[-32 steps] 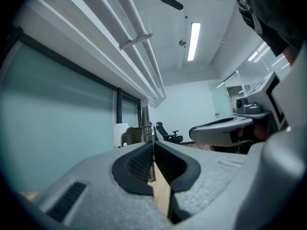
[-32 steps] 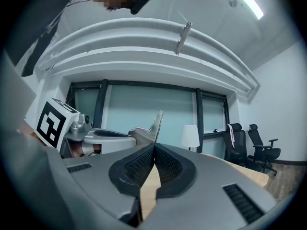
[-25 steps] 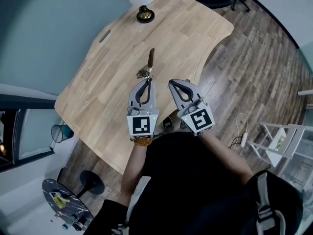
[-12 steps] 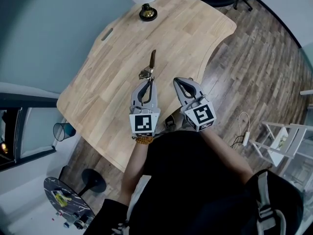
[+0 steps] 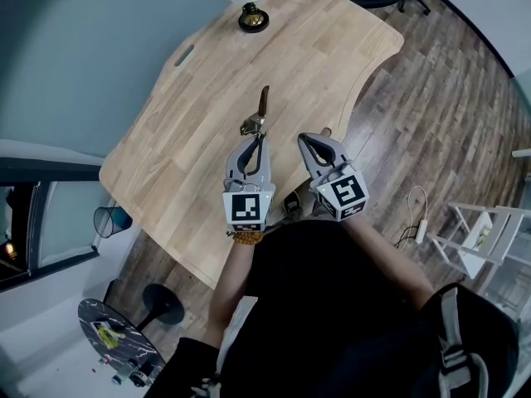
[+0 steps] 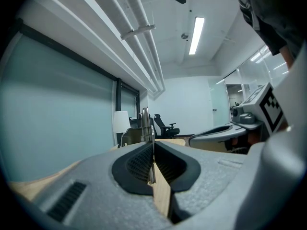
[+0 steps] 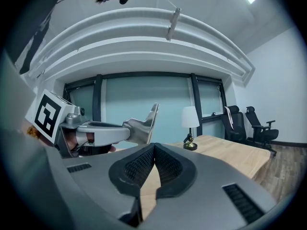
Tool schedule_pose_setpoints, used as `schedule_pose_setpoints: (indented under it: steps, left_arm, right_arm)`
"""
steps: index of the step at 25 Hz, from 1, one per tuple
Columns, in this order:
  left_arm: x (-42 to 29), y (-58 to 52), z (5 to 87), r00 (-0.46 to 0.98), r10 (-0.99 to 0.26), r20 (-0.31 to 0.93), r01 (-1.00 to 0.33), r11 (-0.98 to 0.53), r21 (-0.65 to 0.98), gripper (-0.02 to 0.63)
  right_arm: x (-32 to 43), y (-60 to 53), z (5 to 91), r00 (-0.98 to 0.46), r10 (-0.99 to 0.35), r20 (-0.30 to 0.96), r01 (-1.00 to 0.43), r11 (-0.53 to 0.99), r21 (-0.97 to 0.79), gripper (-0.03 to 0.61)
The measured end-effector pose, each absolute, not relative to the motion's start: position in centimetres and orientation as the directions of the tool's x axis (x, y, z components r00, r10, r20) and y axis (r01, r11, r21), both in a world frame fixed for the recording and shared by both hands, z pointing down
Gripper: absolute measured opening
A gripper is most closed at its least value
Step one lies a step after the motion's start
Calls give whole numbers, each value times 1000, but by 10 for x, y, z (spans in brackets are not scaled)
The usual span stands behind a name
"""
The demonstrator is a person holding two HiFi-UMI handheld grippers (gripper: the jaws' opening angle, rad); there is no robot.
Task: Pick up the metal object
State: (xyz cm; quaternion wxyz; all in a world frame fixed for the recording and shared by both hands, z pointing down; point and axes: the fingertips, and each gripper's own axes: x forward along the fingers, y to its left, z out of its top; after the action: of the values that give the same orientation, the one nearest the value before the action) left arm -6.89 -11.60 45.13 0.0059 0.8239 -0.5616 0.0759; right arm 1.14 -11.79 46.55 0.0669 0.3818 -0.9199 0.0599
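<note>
My left gripper (image 5: pixel 256 138) is shut on the lower end of a slim metal object (image 5: pixel 260 110), whose dark blade points away from me over the wooden table (image 5: pixel 199 114). In the left gripper view the thin metal piece (image 6: pixel 145 123) stands upright, clamped between the black pads (image 6: pixel 139 164). The right gripper view shows that gripper (image 7: pixel 125 125) from the side, with the metal piece (image 7: pixel 146 119) held above the tabletop. Just to its right, my right gripper (image 5: pixel 304 138) is shut with nothing between its pads (image 7: pixel 139 169).
A table lamp (image 5: pixel 250 11) with a white shade and brass base stands at the far end of the table, near a slot (image 5: pixel 182 56) by the left edge. Black office chairs (image 7: pixel 259 126) stand beyond the table. A small bin (image 5: pixel 108 220) sits on the floor at the left.
Both grippers have sunk a little toward the table. The left one still holds the metal object; the right stays shut and empty.
</note>
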Motion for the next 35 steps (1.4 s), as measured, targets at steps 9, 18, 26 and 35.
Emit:
schedule_pose_setpoints:
  steps: [9,18,26,35]
  left_arm:
    - [-65,-112,448,373,-919,126,-919,-385,-85,21]
    - [-68,-110,458,364,-919,150,-921,-379,-90,21]
    - [-71,-106,466,357,-918,169,-924,-375,-82,21]
    - [-71,-107,486,367,-903,224,-920,-387,-54,21]
  right_arm:
    - [12,-114,465,-698,-696,168,-712,700,-56,3]
    - [9,-109,467,-709,-685,168,-701,711,-61,3]
    - [8,-105,468,-713,-681,168,-697,714,-67,3]
    - [6,-105,468,-715,-679,166,-696,714,-77,3]
